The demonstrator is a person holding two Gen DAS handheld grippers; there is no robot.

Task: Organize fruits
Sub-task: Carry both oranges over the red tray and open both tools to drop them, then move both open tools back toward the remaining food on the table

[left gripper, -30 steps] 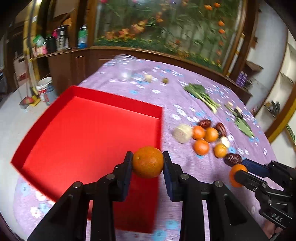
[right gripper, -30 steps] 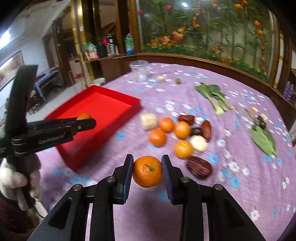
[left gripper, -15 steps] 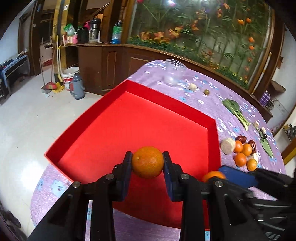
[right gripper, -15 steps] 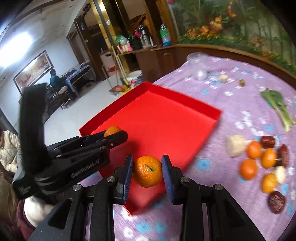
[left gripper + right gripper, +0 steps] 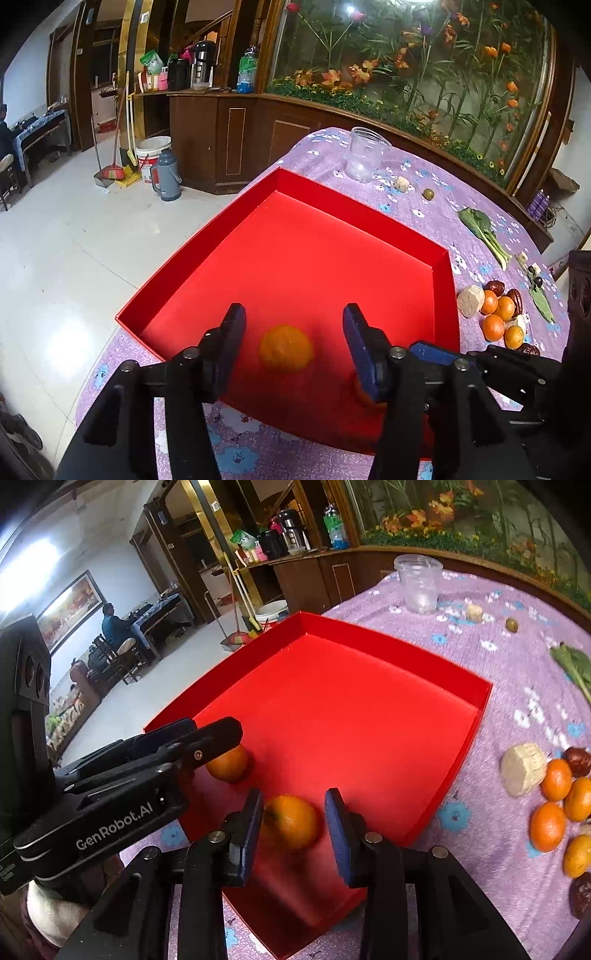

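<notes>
Left gripper (image 5: 293, 332): black, two blue-padded fingers spread wide, angled down over the near part of the shallow red cardboard tray (image 5: 207, 236). A round, dimpled orange mandarin (image 5: 285, 347) sits low centre in the left wrist view, between the fingers and clear of both pads, its outline motion-blurred. In the right wrist view this gripper enters from the left edge, and the same fruit shows just past its fingertips, low on the tray floor.

Right gripper (image 5: 293, 825): same build, fingers spread wide, pointed at the tray's near corner. A second blurred orange mandarin (image 5: 291, 825) lies between its pads; contact with the left pad cannot be determined, the right pad stands clear.

The tray has a matte floor and low upright walls. It rests on a purple tablecloth with a blue-and-white flower print (image 5: 517, 686).

At the right edge of the right wrist view, a loose cluster of glossy mandarins (image 5: 548, 825), wrinkled dark red dates (image 5: 578, 760) and a pale rough block (image 5: 522, 770) lies on the cloth. A clear ribbed plastic cup (image 5: 419, 583) stands upright at upper right.
</notes>
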